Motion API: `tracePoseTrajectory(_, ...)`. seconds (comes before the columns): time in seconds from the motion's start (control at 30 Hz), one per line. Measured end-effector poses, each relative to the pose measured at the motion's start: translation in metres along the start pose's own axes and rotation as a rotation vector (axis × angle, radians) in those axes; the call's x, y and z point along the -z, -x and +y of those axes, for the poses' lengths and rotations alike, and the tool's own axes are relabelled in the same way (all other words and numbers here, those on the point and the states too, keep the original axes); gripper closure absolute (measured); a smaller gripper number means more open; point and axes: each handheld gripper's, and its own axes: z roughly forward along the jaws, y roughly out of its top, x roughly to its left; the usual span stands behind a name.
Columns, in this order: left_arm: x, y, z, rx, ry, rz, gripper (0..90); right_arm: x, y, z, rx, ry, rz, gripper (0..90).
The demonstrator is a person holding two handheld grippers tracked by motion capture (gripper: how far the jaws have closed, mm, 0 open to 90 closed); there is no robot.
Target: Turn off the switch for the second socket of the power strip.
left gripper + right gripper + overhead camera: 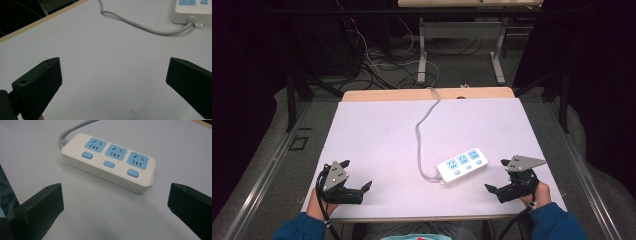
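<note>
Your white plastic three-outlet power strip with blue socket faces and blue buttons (pixel 462 164) lies flat on the pale lavender-white tabletop (pixel 377 135), right of centre and toward your edge, turned at a slant so one end points at your right side. Its grey rubber-sheathed cable (pixel 424 131) leaves the end nearer your left side, curls close by the strip, then runs away from you across the table and over the far wooden edge. Your right black two-jaw gripper (pixel 497 175) rests low at the near right corner of the table, jaws spread wide with nothing between them; in the right gripper view the strip (pixel 110 160) sits just ahead of the parted jaws, near but not touching, lying crosswise to the gap. Your left black two-jaw gripper (pixel 357 176) sits at the near left of the table, well apart from the strip, jaws likewise wide apart and empty; in the left gripper view the cable (pixel 140 23) crosses ahead of it, and the cable end of the strip (pixel 191 11) shows at the upper right corner.
</note>
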Motion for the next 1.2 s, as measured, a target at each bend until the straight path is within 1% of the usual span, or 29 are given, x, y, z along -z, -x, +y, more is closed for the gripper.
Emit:
tracePoseTrajectory(0.1, 0.000, 0.000, 0.000, 0.000, -0.002, 0.000, 0.5, 0.000, -0.001, 0.000, 0.001, 0.002, -0.006, 0.0)
tracePoseTrajectory(0.17, 0.000, 0.000, 0.000, -0.002, -0.002, -0.001, 0.5, -0.001, -0.001, 0.000, -0.008, -0.006, -0.001, 0.0)
tracePoseTrajectory(0.23, 0.000, 0.001, 0.000, 0.010, -0.006, -0.015, 0.5, -0.002, -0.001, 0.000, -0.012, -0.007, 0.000, 0.0)
tracePoseTrajectory(0.27, -0.001, 0.001, 0.000, 0.010, -0.007, -0.013, 0.5, -0.002, -0.001, 0.001, -0.014, -0.008, -0.003, 0.0)
tracePoseTrajectory(0.47, -0.001, 0.001, 0.000, 0.001, -0.014, -0.012, 0.5, -0.002, -0.002, 0.001, -0.002, -0.010, -0.005, 0.0)
tracePoseTrajectory(0.53, -0.001, 0.001, 0.000, -0.012, -0.017, -0.006, 0.5, -0.002, -0.002, 0.002, 0.001, -0.008, 0.000, 0.0)
tracePoseTrajectory(0.57, -0.001, 0.000, 0.000, -0.011, -0.017, -0.007, 0.6, -0.003, -0.002, 0.002, 0.007, -0.006, -0.006, 0.0)
tracePoseTrajectory(0.6, -0.002, 0.000, 0.000, -0.013, -0.019, -0.006, 0.6, -0.003, -0.002, 0.002, 0.006, -0.010, -0.002, 0.0)
tracePoseTrajectory(0.63, -0.002, 0.001, 0.000, -0.004, -0.019, -0.011, 0.6, -0.003, -0.002, 0.002, 0.005, -0.010, -0.013, 0.0)
tracePoseTrajectory(0.7, -0.001, 0.001, 0.000, -0.014, -0.019, -0.001, 0.6, -0.004, -0.002, 0.003, 0.015, -0.012, -0.008, 0.0)
tracePoseTrajectory(0.73, -0.001, 0.001, 0.000, 0.000, -0.017, -0.007, 0.7, -0.004, -0.003, 0.004, 0.020, -0.014, -0.019, 0.0)
tracePoseTrajectory(0.77, -0.001, 0.001, 0.000, 0.001, -0.013, -0.004, 0.8, -0.004, -0.004, 0.005, 0.018, -0.024, -0.014, 0.0)
tracePoseTrajectory(0.9, -0.001, 0.000, 0.000, 0.003, -0.017, 0.000, 0.9, -0.005, -0.004, 0.006, 0.028, -0.018, -0.019, 0.0)
tracePoseTrajectory(0.93, -0.001, 0.000, 0.000, 0.003, -0.018, -0.001, 0.9, -0.006, -0.003, 0.007, 0.032, -0.018, -0.012, 0.0)
tracePoseTrajectory(1.0, -0.002, 0.001, 0.000, 0.002, -0.018, -0.005, 0.9, -0.006, -0.004, 0.008, 0.034, -0.023, -0.015, 0.0)
tracePoseTrajectory(1.03, -0.002, 0.001, 0.000, 0.002, -0.018, -0.006, 0.9, -0.007, -0.004, 0.008, 0.044, -0.012, -0.020, 0.0)
tracePoseTrajectory(1.07, -0.002, 0.001, 0.000, 0.002, -0.018, -0.007, 0.9, -0.006, -0.004, 0.009, 0.046, -0.020, -0.018, 0.0)
tracePoseTrajectory(1.1, -0.002, 0.001, 0.000, 0.002, -0.019, -0.007, 0.9, -0.006, -0.004, 0.010, 0.039, -0.018, -0.024, 0.0)
tracePoseTrajectory(1.17, -0.002, 0.000, 0.000, -0.008, -0.019, -0.001, 0.9, -0.006, -0.004, 0.011, 0.040, -0.013, -0.025, 0.0)
tracePoseTrajectory(1.2, -0.002, 0.000, 0.000, -0.013, -0.021, 0.004, 0.9, -0.006, -0.003, 0.012, 0.053, -0.023, -0.016, 0.0)
